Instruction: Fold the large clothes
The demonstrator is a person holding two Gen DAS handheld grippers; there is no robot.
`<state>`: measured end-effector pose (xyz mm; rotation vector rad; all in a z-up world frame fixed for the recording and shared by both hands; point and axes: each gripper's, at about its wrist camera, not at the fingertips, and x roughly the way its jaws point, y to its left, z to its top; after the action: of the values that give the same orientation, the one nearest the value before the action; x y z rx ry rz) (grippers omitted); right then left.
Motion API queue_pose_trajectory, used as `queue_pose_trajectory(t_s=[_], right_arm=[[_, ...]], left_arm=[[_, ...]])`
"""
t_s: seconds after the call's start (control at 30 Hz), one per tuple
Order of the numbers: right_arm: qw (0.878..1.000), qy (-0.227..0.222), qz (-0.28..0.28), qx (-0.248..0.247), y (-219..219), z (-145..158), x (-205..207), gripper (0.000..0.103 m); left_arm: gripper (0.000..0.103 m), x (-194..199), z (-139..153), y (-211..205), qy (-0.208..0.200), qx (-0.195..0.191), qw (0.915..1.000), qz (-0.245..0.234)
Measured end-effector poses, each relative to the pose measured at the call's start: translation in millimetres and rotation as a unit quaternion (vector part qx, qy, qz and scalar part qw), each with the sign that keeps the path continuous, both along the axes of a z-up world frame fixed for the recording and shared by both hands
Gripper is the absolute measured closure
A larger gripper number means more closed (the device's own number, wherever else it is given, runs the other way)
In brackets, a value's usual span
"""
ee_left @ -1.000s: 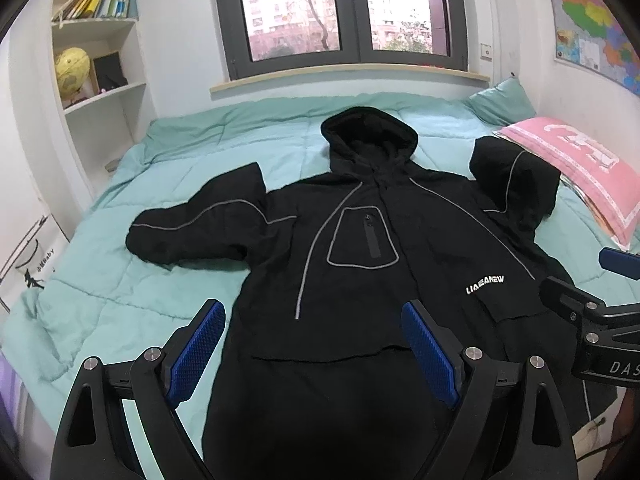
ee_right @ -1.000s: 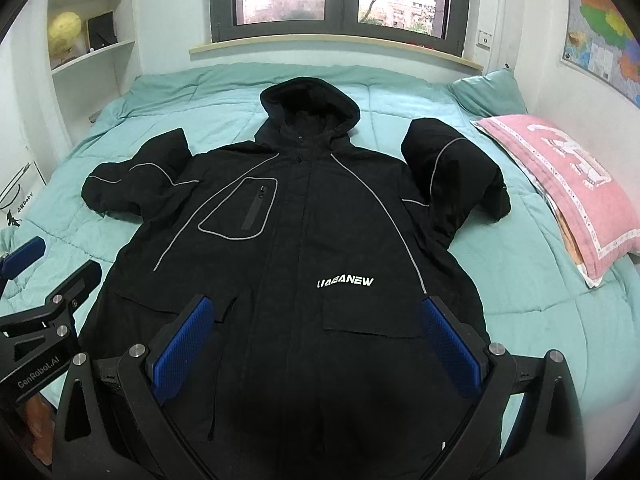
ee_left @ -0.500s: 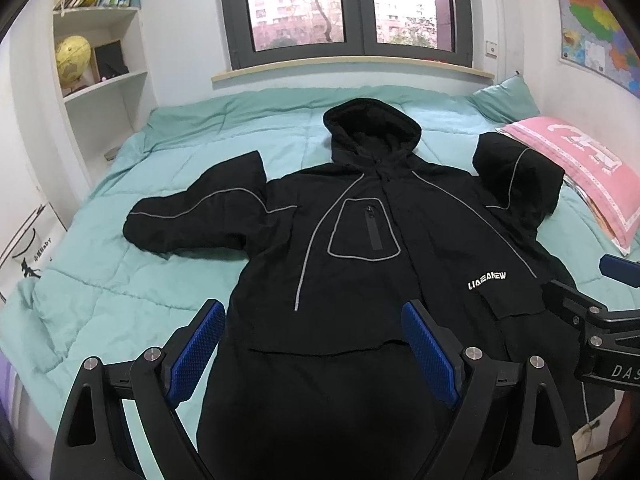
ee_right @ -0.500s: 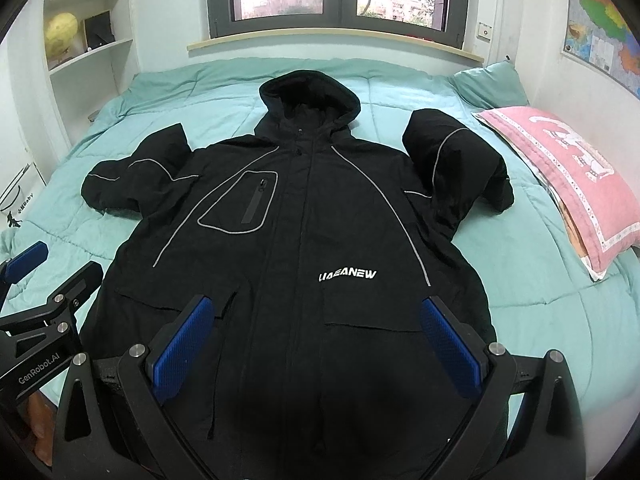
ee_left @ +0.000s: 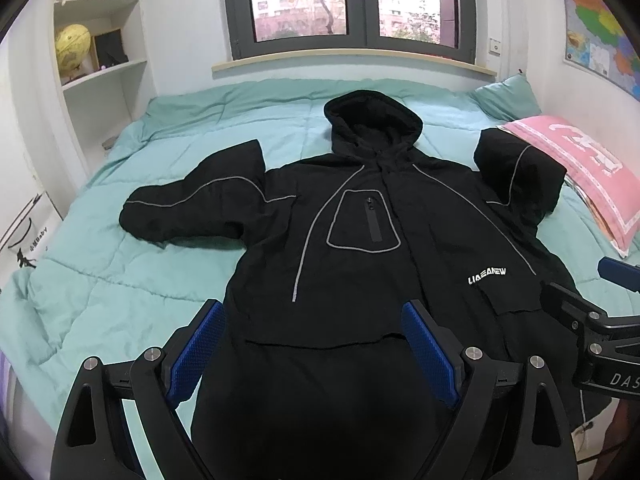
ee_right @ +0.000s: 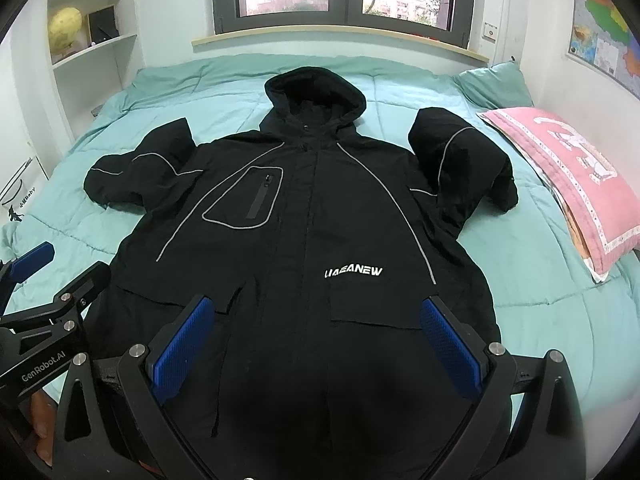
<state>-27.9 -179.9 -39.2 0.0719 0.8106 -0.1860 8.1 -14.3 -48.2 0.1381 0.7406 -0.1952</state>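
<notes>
A large black hooded jacket (ee_left: 360,248) with grey piping and white lettering lies face up on the teal quilt (ee_left: 120,288), hood toward the window; it also shows in the right wrist view (ee_right: 320,240). Its left sleeve (ee_left: 192,212) lies bent outward, its right sleeve (ee_right: 460,160) is bunched up. My left gripper (ee_left: 316,340) is open and empty above the jacket's lower left part. My right gripper (ee_right: 320,336) is open and empty above the lower front. Each gripper shows at the edge of the other's view.
A pink pillow (ee_right: 572,176) and a teal pillow (ee_right: 496,84) lie at the bed's right side. A white shelf unit (ee_left: 100,64) with a globe stands at the left. A window (ee_left: 344,4) is behind the bed, a map (ee_left: 600,20) on the right wall.
Both grippers have drawn slightly back and tilted up, so the jacket sits a little lower in both views. The jacket itself has not moved. Both stay open.
</notes>
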Motion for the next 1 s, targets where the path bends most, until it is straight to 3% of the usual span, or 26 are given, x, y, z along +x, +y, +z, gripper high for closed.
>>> queue_pose_trajectory(t_s=[0.4,0.77,1.0], right_arm=[[1.0,0.011,0.004,0.002,6,-6,8,0.0],[1.0,-0.005,0.006,0.016,18,-6,29,0.0],[0.992,-0.06,0.015,0.107,25,-1,74,0.0]], left_arm=[[0.012,8,-6,11,0.015,-0.016,0.9997,0.011],[0.012,30,-13,39,0.013,-0.028,0.9989,0.034],[0.012,76,-7,86,0.007,-0.052,0.9974,0.05]])
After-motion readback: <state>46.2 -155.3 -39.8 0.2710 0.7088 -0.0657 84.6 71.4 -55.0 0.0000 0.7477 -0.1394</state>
